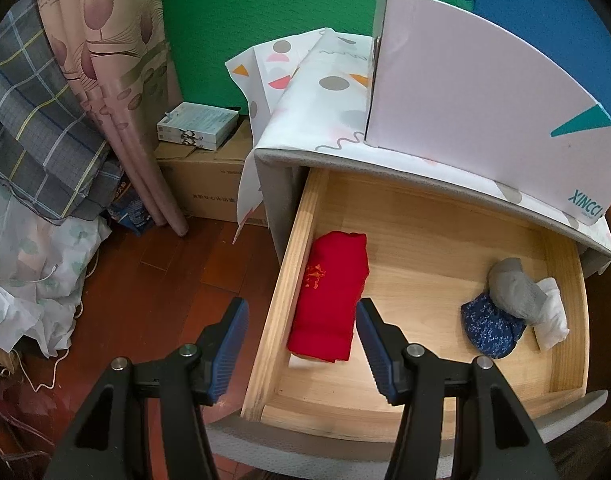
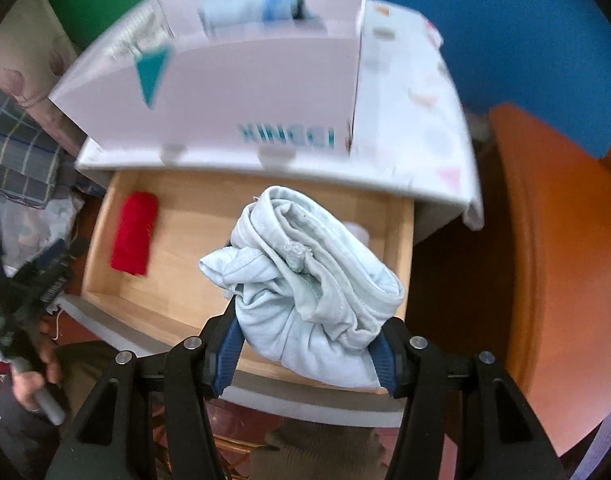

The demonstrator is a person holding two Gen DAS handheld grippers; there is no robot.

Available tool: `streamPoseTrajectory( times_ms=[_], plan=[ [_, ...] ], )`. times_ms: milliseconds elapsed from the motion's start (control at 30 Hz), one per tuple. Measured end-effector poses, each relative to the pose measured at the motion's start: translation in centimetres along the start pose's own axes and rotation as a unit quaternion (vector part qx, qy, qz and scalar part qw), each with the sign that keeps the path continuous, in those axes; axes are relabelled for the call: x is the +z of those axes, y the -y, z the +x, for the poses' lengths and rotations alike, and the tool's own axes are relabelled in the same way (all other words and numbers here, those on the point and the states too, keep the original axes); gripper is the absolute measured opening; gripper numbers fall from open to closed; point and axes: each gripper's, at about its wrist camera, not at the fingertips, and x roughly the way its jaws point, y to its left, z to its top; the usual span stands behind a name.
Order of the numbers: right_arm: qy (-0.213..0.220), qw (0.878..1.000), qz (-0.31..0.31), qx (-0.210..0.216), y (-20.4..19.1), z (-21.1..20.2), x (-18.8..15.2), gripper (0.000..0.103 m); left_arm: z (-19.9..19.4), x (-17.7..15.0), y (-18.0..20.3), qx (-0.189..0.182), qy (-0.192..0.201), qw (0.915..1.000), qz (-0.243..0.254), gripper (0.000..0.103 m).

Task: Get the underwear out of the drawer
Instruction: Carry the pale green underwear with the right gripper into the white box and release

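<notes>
Pale-blue underwear — pinched between right gripper fingers, above drawer.

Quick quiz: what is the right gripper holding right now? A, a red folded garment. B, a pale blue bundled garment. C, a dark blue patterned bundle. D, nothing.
B: the right gripper is clamped on the pale blue bundled garment above the open drawer, while the red folded garment lies inside.
</notes>
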Motion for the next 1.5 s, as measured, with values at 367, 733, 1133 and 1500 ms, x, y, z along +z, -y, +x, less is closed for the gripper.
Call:
streamPoseTrajectory(
  times_ms=[367,733,1133,1500],
  plan=[
    [0.065,0.997,-0.035,0.004,-3.2,-6.8,7.5,0.053,-0.1,0.0,0.0,-0.003,0.001,1.0000,-0.001,0.057],
    [0.079,0.996,-0.038,0.011,-8.2,-4.1,14.5,0.053,-0.1,0.0,0.0,0.009,0.001,1.0000,-0.001,0.057],
    [0.048,0.998,-0.028,0.021,-10.5,1.0,16.6,0.056,0.1,0.0,-0.1,0.020,-0.005,0.9998,0.003,0.057],
    [0.064,0.997,-0.034,0.036,-9.9,0.4,16.0,0.062,0.3,-0.1,0.1,0.025,-0.008,0.9996,0.009,0.057]
  ],
)
